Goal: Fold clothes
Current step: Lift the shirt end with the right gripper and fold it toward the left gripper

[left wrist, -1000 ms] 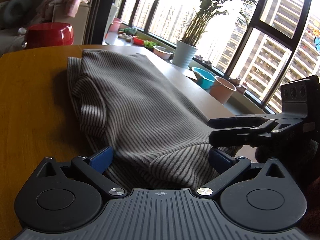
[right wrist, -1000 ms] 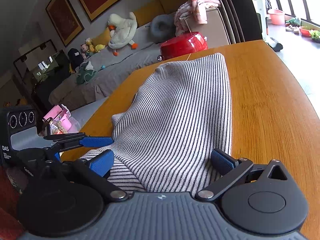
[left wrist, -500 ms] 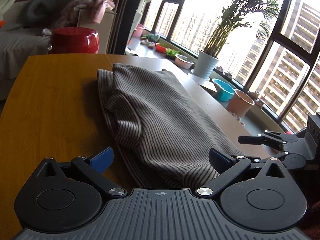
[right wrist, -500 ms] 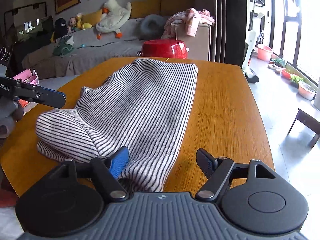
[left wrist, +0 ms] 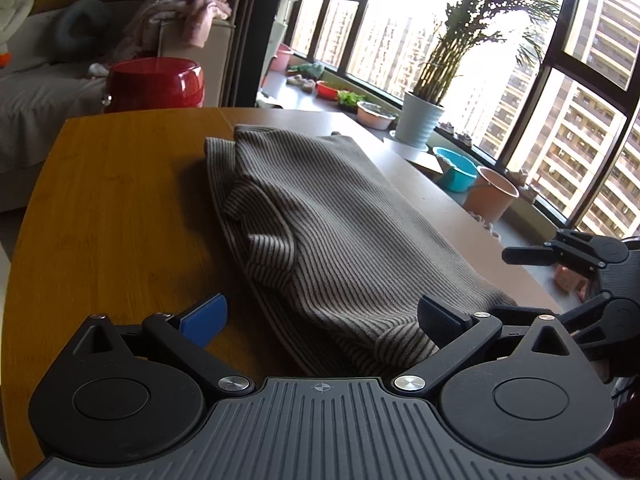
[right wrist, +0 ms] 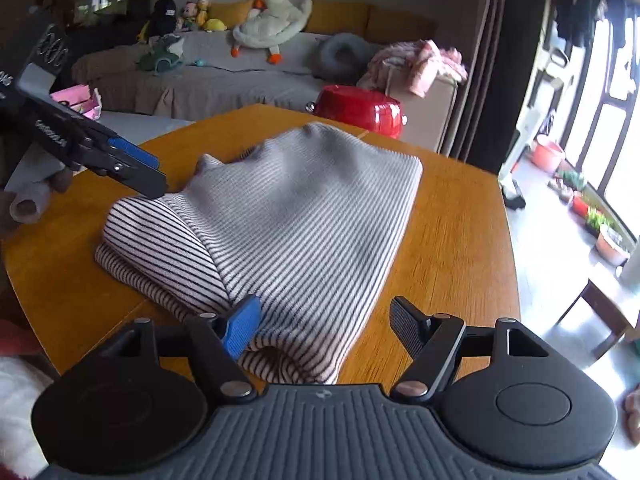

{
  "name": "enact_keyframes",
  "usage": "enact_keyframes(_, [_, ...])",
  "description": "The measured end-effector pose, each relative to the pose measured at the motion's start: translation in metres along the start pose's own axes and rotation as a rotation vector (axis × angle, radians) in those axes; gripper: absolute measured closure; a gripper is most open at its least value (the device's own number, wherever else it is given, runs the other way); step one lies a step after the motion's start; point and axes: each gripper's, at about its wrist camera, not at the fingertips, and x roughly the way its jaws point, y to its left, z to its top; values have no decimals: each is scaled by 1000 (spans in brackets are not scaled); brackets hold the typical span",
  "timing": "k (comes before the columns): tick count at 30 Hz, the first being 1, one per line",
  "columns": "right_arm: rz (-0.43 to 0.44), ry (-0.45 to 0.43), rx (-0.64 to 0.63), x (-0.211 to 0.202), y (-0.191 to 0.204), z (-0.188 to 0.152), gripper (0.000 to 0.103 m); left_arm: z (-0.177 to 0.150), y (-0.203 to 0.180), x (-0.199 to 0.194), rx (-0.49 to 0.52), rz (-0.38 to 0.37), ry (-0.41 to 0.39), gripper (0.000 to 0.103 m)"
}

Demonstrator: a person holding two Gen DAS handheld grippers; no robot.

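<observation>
A black-and-white striped knit garment [left wrist: 332,236] lies folded into a long strip on the wooden table [left wrist: 112,208]; it also shows in the right wrist view [right wrist: 304,224]. My left gripper [left wrist: 322,318] is open, just behind the garment's near end, holding nothing. My right gripper [right wrist: 326,326] is open, its blue left pad [right wrist: 242,328] against the garment's near corner. The left gripper also shows in the right wrist view [right wrist: 136,168], above the garment's left edge. The right gripper shows at the right edge of the left wrist view [left wrist: 560,264].
A red pot [right wrist: 360,110] stands past the table's far edge. A grey sofa [right wrist: 224,76] with plush toys is behind it. Plant pots [left wrist: 424,124] and basins [left wrist: 456,168] line the window sill beyond the table's right side.
Both grippers have let go of the garment and drawn back from it. The garment now lies flat and folded on the table.
</observation>
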Motion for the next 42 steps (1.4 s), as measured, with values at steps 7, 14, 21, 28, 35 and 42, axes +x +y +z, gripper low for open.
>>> enact_keyframes(7, [216,-87,-381,-1,72,13,21,1,4,-16,17,48,-24,0])
enact_keyframes(14, [159,-66,-446,36,87,11,47,-6,4,-42,106,45,-45,0])
enact_keyframes(21, [435,89,287,62,-5,36,58,-16,-27,-33,314,-20,-10,0])
enact_keyframes(28, [476,90,353,68,-18,29,60,-27,-54,3,565,25,14,0])
enact_keyframes(35, [488,98,355,69,-25,31,60,-26,-68,26,721,19,-41,0])
enact_keyframes(42, [312,47,111,36,-9,36,36,-30,-69,38,706,-70,-24,33])
